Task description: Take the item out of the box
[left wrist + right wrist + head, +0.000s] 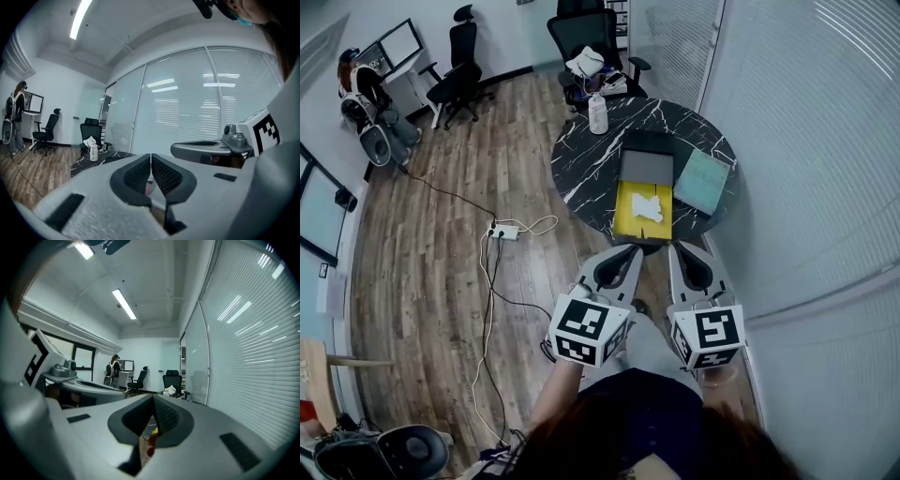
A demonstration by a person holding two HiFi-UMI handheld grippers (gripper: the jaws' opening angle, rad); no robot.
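An open yellow box lies on the round black marble table, near its front edge. A white item rests inside the box. The box's grey lid sits just behind it. My left gripper and right gripper hang side by side just short of the table's near edge, pointing at the box. Both are shut with nothing between the jaws, as the left gripper and right gripper show in their own views, aimed level across the room.
A teal flat pad lies right of the box and a white bottle stands at the table's far edge. Black office chairs stand behind. A power strip and cables cross the wooden floor. A blinds-covered glass wall runs along the right.
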